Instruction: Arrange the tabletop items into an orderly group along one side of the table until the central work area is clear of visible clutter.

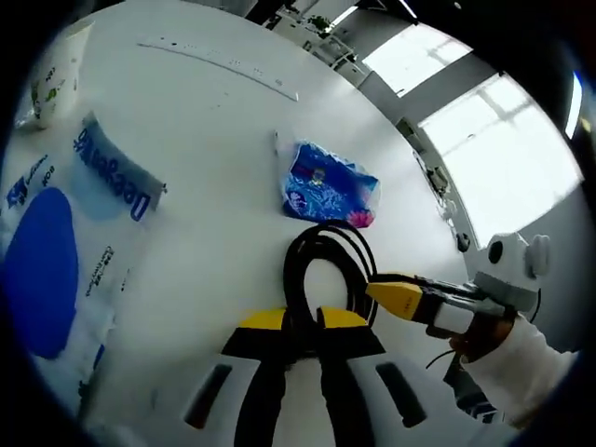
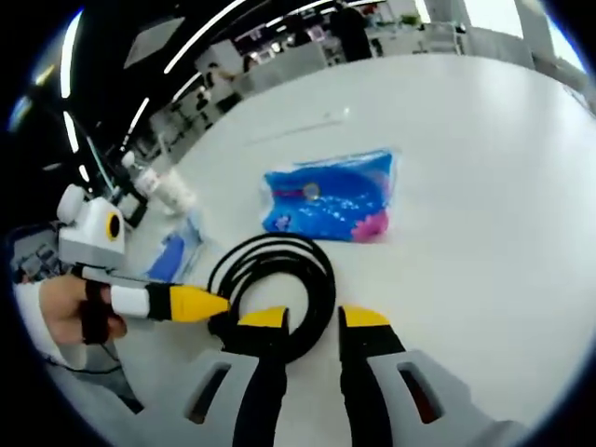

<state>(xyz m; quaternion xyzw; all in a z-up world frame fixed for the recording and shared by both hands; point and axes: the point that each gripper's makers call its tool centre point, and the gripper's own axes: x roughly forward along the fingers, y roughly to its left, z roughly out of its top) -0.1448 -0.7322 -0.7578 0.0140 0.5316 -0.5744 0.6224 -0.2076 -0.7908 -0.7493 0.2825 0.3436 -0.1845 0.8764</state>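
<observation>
Both grippers closing in on the coiled cable

The left gripper (image 1: 300,321) is pinching the black cable (image 1: 321,270); the right gripper (image 2: 315,321) is straddling its near loop, jaws wide (blue packet (image 2: 331,200) just beyond).

A black cable (image 1: 326,270) (image 2: 279,279) lies coiled flat on the white table (image 1: 214,168) (image 2: 484,186). A crumpled blue packet (image 1: 328,184) (image 2: 335,200) lies flat just beyond, at one o'clock.

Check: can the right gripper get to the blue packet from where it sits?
Probably yes. The blue packet lies beyond the right gripper on bare table, but the black cable coil sits between them, its loop passing between the open jaws.
</observation>
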